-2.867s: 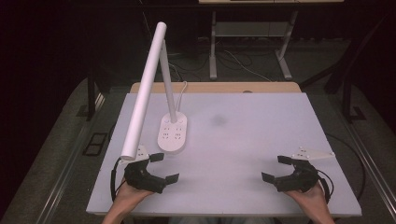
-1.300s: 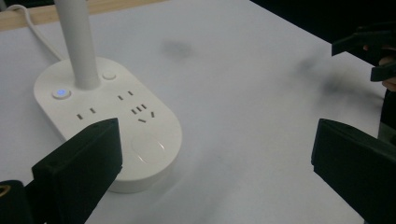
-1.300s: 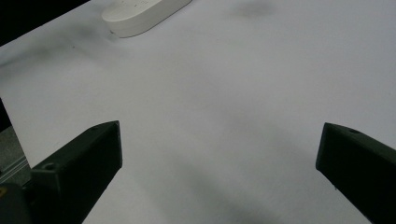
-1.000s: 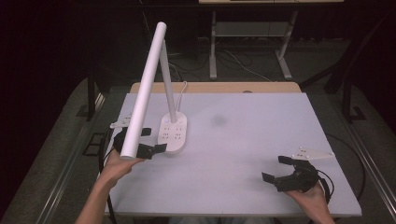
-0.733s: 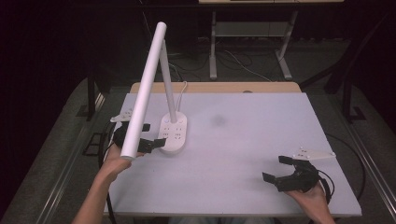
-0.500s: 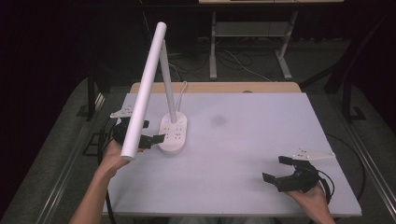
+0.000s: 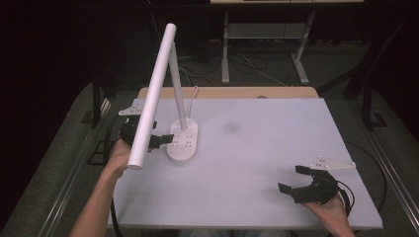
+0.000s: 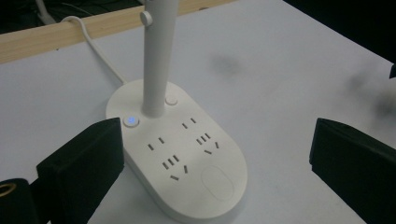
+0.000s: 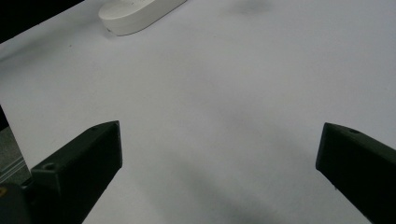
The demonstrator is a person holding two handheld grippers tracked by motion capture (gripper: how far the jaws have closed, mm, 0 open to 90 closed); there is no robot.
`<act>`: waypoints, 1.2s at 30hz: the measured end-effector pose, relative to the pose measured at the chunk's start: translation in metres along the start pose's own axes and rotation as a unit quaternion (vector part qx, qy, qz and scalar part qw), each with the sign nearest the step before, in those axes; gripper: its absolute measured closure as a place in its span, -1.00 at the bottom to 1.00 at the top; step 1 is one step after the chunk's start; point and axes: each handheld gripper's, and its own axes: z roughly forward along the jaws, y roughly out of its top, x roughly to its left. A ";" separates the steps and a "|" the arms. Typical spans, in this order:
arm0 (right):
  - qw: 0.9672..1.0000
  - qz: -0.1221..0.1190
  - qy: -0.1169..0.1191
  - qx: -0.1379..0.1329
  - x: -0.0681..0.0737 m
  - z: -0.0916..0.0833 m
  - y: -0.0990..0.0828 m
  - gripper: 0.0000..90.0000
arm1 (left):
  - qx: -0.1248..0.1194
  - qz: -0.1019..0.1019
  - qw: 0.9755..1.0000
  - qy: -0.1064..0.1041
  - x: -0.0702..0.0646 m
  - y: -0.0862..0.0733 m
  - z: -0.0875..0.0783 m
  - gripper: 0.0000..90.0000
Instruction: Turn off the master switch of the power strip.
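Left claw (image 7: 157, 140): centre-left of the high view, jaws spread wide, nothing held; tips just beside the left end of the lamp base (image 7: 183, 142), not touching as far as can be told. In the left gripper view, one black jaw low at the left edge of frame, the other low at the right edge, base lying between and beyond them.

Lamp base (image 8: 180, 154): white oval, flat on the worktop (image 7: 276, 143), centre of the left gripper view. Socket slots on top, a round button lit blue (image 8: 131, 121) at the foot of the stem (image 8: 156, 65), a second round button (image 8: 171, 100) unlit beside it, an oval pad (image 8: 217, 183) toward the lower end. White cable (image 8: 100, 51) running off to the upper left of frame.

Lamp head (image 7: 153, 94): long white bar, slanting from top centre-left down over the left hand in the high view.

Right claw (image 7: 301, 183): lower right of the high view, jaws wide apart, empty, resting low over bare worktop, well apart from the lamp.

Progress, judged: early stage. Reach to the base made; no grip, no press on any button evident. Remaining: closing on or touching the base control, then whatever adjustment is intended.
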 end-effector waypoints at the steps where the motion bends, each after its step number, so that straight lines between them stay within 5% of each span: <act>1: 1.000 0.000 0.000 0.000 0.000 0.000 0.000 -1.00 | 0.001 -0.002 1.000 0.001 0.002 0.001 0.000 -0.96; 13: 1.000 0.001 -0.001 0.002 -0.001 0.000 -0.001 -1.00 | 0.001 0.003 1.000 0.012 0.018 0.009 0.006 -0.95; 36: 1.000 0.001 -0.005 0.002 -0.002 -0.001 -0.002 -1.00 | 0.002 -0.037 0.999 0.040 0.048 0.009 0.023 -0.80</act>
